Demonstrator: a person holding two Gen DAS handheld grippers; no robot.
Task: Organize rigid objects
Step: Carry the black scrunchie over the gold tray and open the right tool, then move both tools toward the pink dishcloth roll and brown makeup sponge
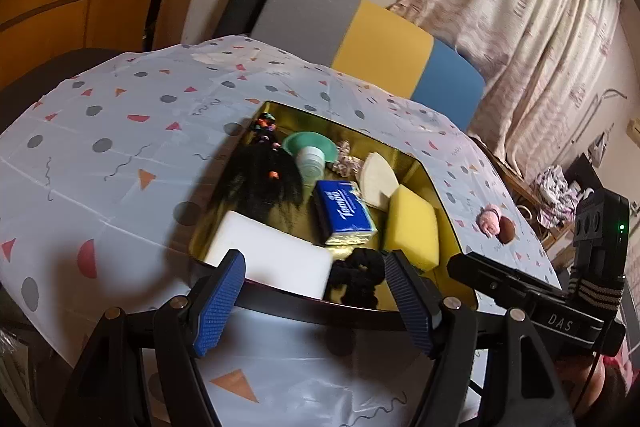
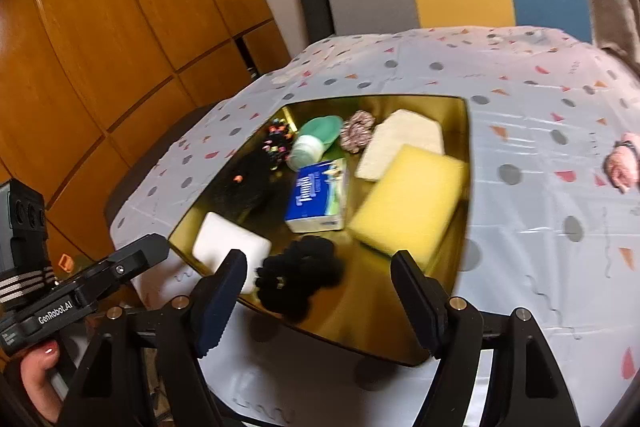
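Black scrunchie (image 2: pixel 300 277) lies between the spread right tongs (image 2: pixel 320 301) (untouched).

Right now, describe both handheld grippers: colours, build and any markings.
The left gripper has black angular arms with brass-coloured pivot pins and ribbed blue pads; its body reads "GenRobot.AI". The right gripper is the same black frame with dark pads, lettered "DAS", with a green light. Each carries a black-and-white striped strap.
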